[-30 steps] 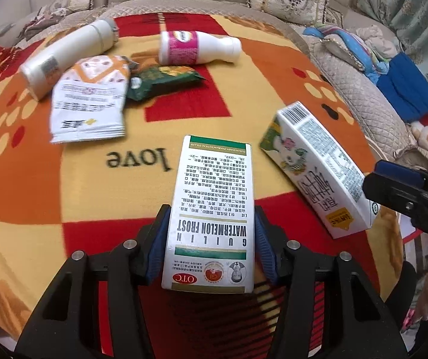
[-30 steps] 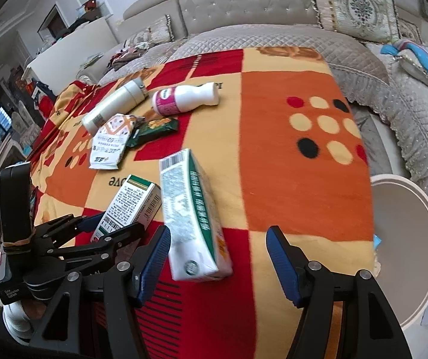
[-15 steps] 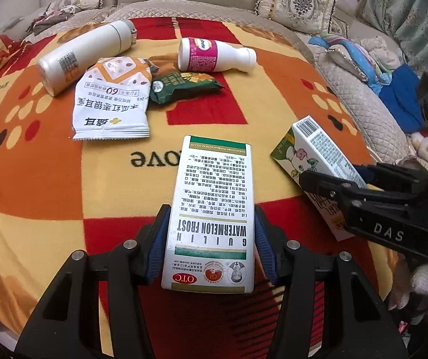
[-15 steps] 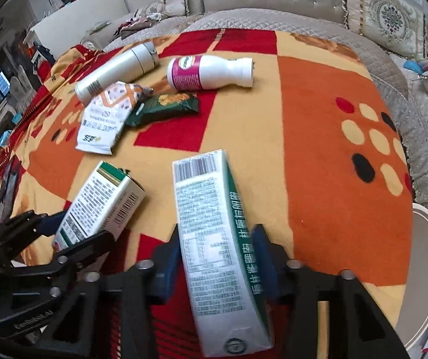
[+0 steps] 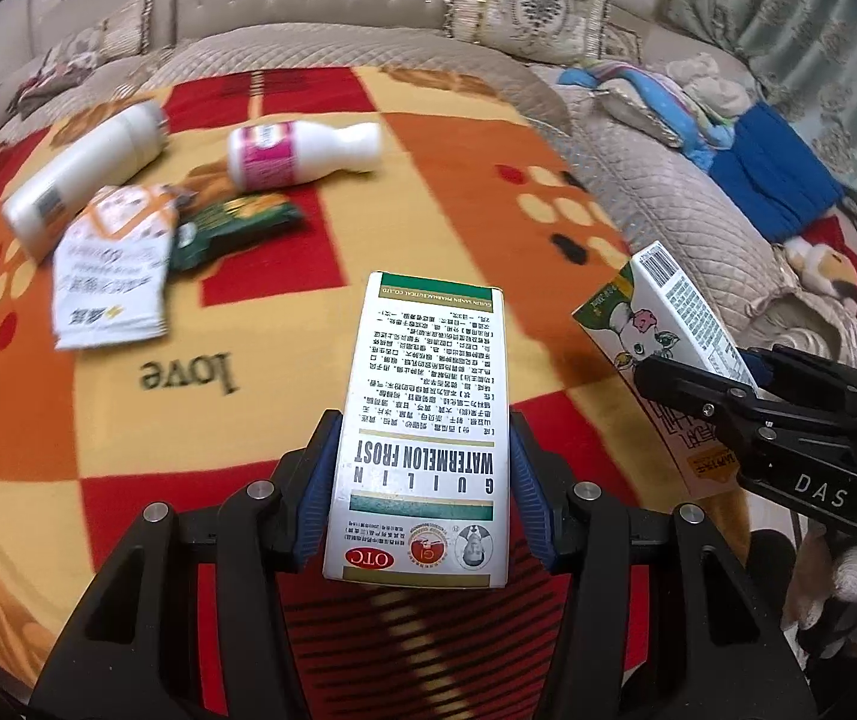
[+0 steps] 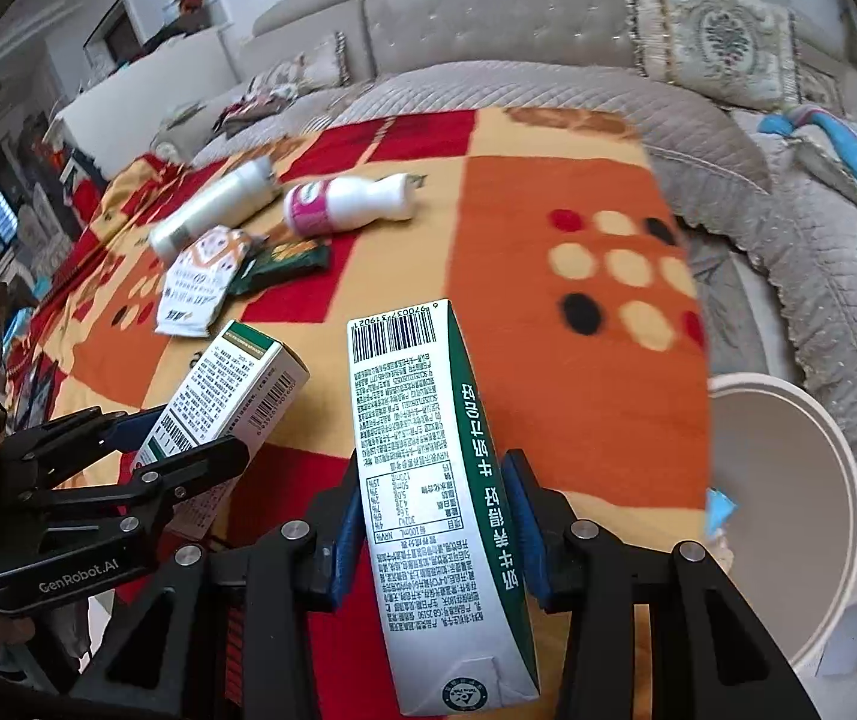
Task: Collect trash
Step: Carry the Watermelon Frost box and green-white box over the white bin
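Observation:
My left gripper (image 5: 422,489) is shut on a white-and-green medicine box (image 5: 428,414), lifted off the blanket; it also shows in the right wrist view (image 6: 218,396). My right gripper (image 6: 437,531) is shut on a white-and-green milk carton (image 6: 422,468), lifted too; the carton shows at the right of the left wrist view (image 5: 668,324). On the blanket lie a white bottle (image 5: 83,180), a pink-labelled bottle (image 5: 302,153), a white sachet (image 5: 113,264) and a green wrapper (image 5: 230,228).
An orange, red and yellow blanket (image 5: 128,420) covers the table. A round white bin (image 6: 782,498) stands below the table's right edge. A quilted sofa (image 6: 548,48) with cushions and clothes runs behind and to the right.
My right gripper closed on the milk carton and lifted it. My left gripper raised the medicine box off the blanket. Both grippers now sit higher.

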A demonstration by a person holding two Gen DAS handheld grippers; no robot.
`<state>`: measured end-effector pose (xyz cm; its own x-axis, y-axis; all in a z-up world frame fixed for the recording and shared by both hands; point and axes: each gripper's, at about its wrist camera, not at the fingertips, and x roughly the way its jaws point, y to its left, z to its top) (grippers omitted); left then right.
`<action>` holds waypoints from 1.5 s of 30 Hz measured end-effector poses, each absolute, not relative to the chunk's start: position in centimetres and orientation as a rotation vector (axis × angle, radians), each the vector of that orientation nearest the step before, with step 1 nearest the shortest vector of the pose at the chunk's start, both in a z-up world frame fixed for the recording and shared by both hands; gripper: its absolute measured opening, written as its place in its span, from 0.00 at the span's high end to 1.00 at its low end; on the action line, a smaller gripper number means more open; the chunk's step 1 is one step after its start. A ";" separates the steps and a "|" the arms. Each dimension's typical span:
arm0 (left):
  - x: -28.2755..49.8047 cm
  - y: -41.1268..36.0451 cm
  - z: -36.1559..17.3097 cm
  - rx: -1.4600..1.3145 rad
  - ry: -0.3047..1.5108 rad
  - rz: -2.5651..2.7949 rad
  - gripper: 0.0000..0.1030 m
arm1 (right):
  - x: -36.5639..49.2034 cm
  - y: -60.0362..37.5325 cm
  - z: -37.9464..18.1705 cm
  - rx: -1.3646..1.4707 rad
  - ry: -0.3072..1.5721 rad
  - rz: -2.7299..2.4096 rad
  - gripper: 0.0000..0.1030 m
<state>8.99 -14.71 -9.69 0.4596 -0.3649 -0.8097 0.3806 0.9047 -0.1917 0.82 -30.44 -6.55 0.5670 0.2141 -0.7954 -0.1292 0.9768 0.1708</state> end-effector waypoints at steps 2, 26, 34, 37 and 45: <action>8.8 -16.0 -9.4 0.026 0.989 -0.479 0.50 | 0.3 -31.6 -6.3 0.114 0.938 0.184 0.60; 7.0 -30.1 -9.2 0.121 1.000 -0.687 0.50 | -4.2 -45.1 -8.0 0.272 0.924 -0.047 0.59; 6.9 -33.1 -9.8 0.122 1.020 -0.724 0.50 | -4.7 -47.7 -9.6 0.311 0.947 -0.098 0.59; 7.0 -33.8 -10.1 0.119 1.026 -0.728 0.50 | -4.7 -48.5 -10.1 0.314 0.954 -0.119 0.59; 7.5 -35.0 -10.7 0.090 1.045 -0.753 0.50 | -4.4 -50.0 -11.4 0.353 0.972 -0.139 0.59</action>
